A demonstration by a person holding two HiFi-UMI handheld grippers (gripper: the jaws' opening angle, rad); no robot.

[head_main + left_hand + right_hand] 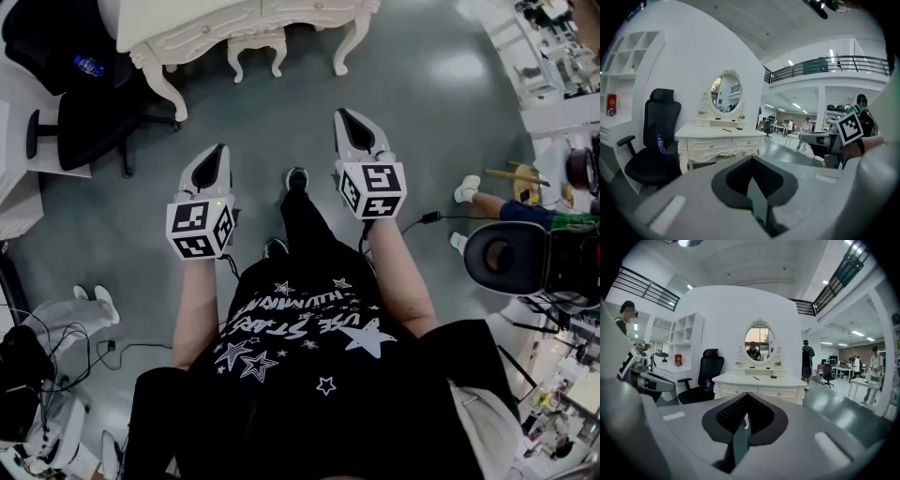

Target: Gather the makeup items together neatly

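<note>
All around me a big room is spreading out, and I am standing on its gray floor (441,141), well apart from the white dressing table (759,380). That table is sitting straight ahead of my right gripper (354,129) and a bit to the left of my left gripper (217,161). An oval mirror (759,344) is standing on top of it. A black chair (704,376) is sitting just beside it on the left, and a little white stool (255,45) is standing at its front. A person (806,363) is standing near its right end.

I am holding both grippers out over bare floor. The fingers of each one are pressed together, with nothing between them. My right gripper is poking a little further forward, so I am guessing it is the nearer one.

The makeup items (726,130) are lying on the tabletop in front of the mirror. One is a thin dark stick (756,378) lying slanted across the top, and a small dark thing (773,376) is lying to its right. They are too tiny to name. Only floor is lying between us, though I am thinking the stool may be getting in my legs' way.
</note>
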